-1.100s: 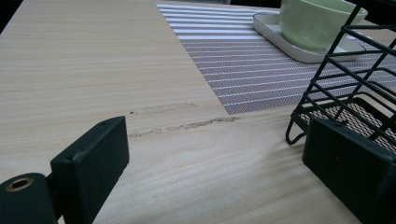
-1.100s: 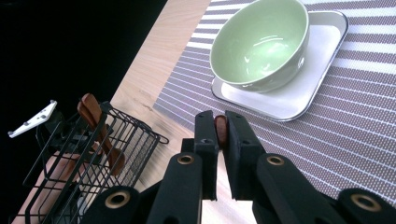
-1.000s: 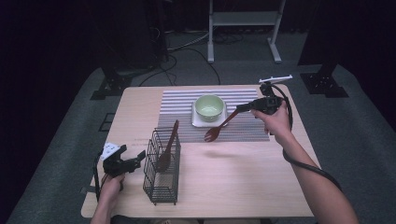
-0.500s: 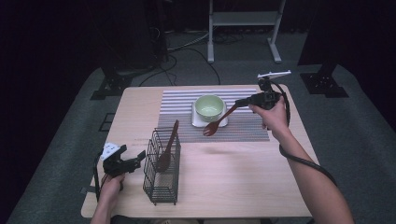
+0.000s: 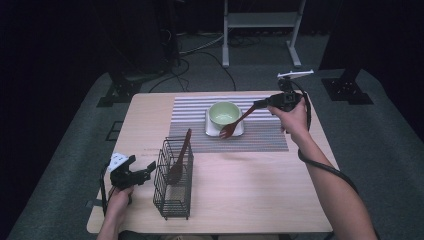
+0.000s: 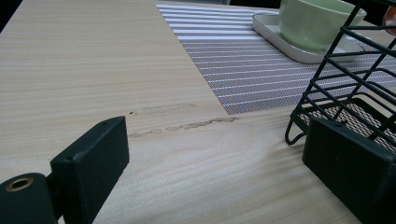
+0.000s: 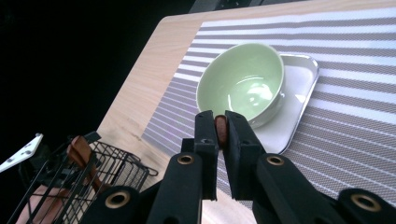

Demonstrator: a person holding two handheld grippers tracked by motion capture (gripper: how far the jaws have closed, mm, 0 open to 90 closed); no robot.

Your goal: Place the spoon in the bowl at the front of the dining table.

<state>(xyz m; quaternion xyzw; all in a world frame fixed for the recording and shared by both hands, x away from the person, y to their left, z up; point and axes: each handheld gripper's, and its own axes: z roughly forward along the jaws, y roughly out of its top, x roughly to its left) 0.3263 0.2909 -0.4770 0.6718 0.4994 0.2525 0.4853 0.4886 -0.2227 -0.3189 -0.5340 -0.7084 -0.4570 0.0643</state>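
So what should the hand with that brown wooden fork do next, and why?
Probably lower the fork's head a little onto the white tray or into the green bowl. The right claw is shut on the wooden fork, whose tines hang at the tray's near edge beside the bowl. The left claw waits open by the black wire rack.
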